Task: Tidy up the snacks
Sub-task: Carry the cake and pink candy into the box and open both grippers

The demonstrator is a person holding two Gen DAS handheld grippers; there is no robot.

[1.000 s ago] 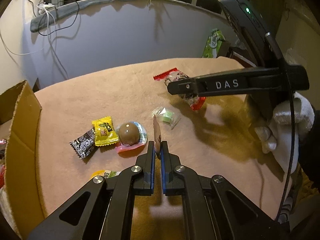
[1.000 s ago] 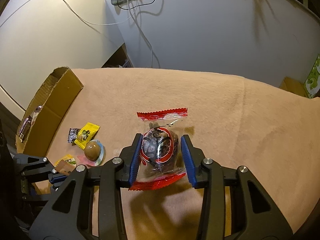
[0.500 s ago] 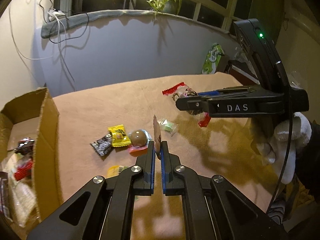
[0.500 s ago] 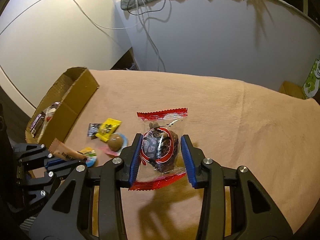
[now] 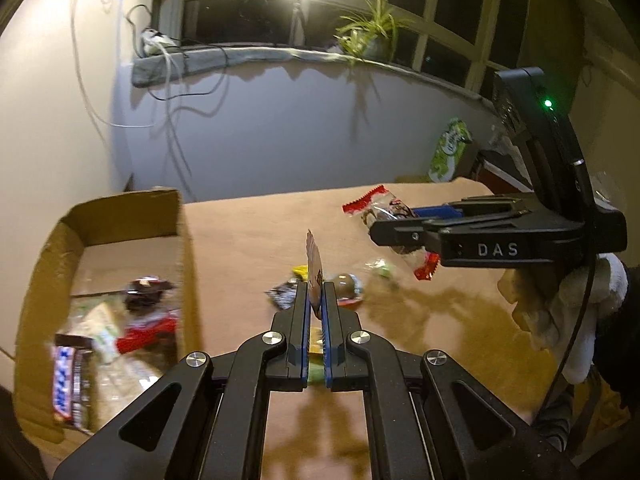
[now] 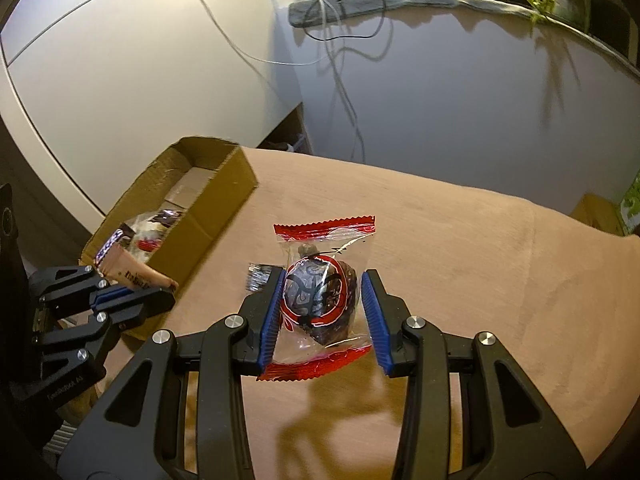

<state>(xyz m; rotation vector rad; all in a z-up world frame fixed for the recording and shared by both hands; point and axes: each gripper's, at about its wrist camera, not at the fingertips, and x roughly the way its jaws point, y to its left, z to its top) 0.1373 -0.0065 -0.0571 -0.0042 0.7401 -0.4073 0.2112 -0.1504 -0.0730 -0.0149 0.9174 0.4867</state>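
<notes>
Pinching a thin tan packet (image 5: 313, 258) upright, the left hand-held gripper (image 5: 315, 304) hangs nearer the box (image 6: 224, 196) at the counter's (image 6: 460, 248) left edge; the right hand-held gripper (image 6: 322, 312), apparently clamped on a red-ended pouch (image 6: 320, 292), trails farther off.

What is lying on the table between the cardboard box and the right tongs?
In the left wrist view, loose candies lie on the table between the cardboard box and the right tongs, behind the left tongs' wrapper.
</notes>
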